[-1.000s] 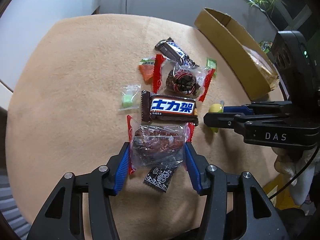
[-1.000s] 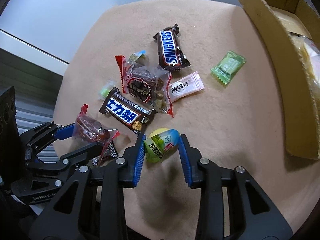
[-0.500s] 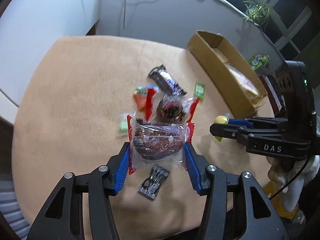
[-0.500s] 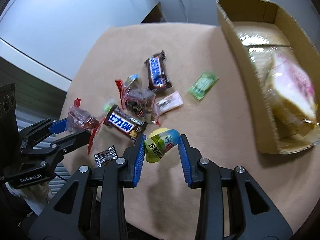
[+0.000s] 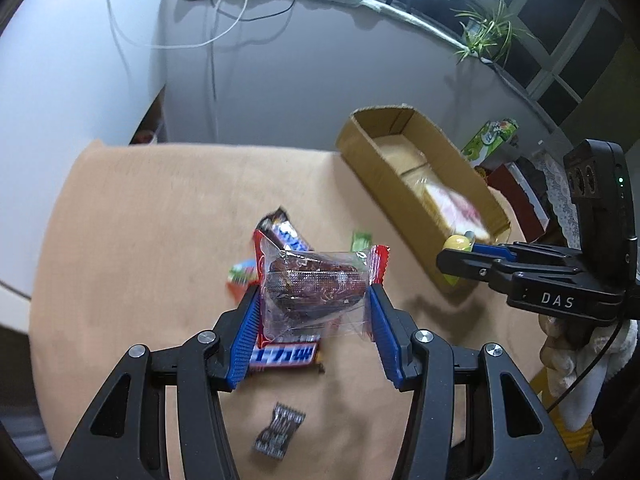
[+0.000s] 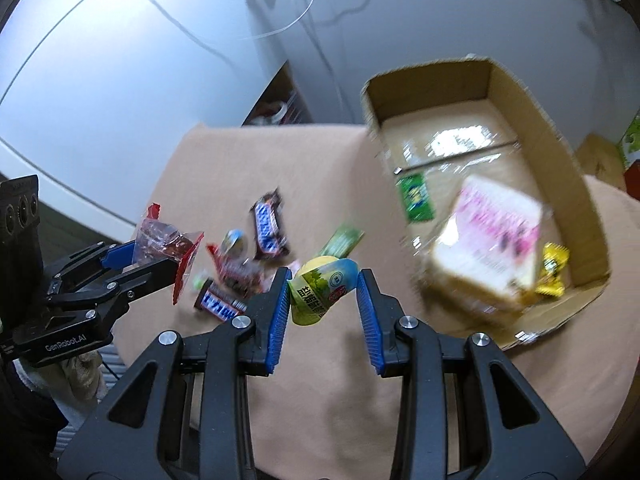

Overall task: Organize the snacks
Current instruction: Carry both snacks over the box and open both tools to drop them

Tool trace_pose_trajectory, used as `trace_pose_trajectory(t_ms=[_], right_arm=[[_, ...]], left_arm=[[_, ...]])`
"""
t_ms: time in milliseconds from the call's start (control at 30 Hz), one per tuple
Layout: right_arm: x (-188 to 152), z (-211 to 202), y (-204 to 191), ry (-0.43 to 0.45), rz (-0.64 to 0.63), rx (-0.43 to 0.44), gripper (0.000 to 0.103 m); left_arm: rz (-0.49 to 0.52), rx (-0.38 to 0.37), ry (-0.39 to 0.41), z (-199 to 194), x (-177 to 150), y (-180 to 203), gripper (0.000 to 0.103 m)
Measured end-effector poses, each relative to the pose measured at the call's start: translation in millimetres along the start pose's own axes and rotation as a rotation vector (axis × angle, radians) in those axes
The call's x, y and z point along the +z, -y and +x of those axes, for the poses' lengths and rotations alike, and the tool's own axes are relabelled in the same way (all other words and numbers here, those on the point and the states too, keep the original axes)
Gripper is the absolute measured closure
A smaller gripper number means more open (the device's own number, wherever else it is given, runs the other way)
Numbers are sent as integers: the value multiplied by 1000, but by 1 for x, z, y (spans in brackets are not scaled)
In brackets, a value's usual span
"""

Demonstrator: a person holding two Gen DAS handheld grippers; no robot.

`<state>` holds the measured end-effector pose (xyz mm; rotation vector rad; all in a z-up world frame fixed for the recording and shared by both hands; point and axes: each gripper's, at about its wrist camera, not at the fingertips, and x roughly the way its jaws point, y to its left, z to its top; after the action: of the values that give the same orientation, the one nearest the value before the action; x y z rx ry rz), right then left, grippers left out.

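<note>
My left gripper (image 5: 312, 300) is shut on a clear red-ended packet of dark dried fruit (image 5: 316, 284), held in the air above the tan table (image 5: 140, 220). My right gripper (image 6: 323, 280) is shut on a yellow and blue egg-shaped snack (image 6: 322, 290), also lifted, near the open cardboard box (image 6: 560, 148). From the left wrist view the right gripper (image 5: 456, 254) hangs at the box's (image 5: 384, 168) near corner. Several snacks lie on the table: Snickers bars (image 6: 268, 224) (image 5: 284, 354), a small black packet (image 5: 280, 432), green sachets (image 6: 344, 240).
The box holds a wrapped bread pack (image 6: 488, 240), a green sachet (image 6: 418, 198) and a yellow candy (image 6: 554, 270). A grey wall with cables (image 5: 224, 20) rises behind the table. A potted plant (image 5: 486, 32) and a green carton (image 5: 488, 140) stand beyond the box.
Both grippers have risen off the table with their snacks. The table and its scattered snacks now look farther away, and the box has come fully into view.
</note>
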<state>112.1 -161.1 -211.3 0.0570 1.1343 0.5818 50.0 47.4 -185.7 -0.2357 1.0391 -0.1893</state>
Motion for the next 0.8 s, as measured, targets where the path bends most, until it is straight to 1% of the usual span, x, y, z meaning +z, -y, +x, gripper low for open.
trace_pose_trajectory(t_ms=[333,533,800], right_arm=[[34,-13,34,51,30,-81,68],[51,-12,56,55,46,-130,68],[67,-9,84,55,89,-170,68]], left_arm=[[60,-11,23,17,40,22,51],[97,-23,29,30,62,38,51],[150,-32,23,54,87,67,51]])
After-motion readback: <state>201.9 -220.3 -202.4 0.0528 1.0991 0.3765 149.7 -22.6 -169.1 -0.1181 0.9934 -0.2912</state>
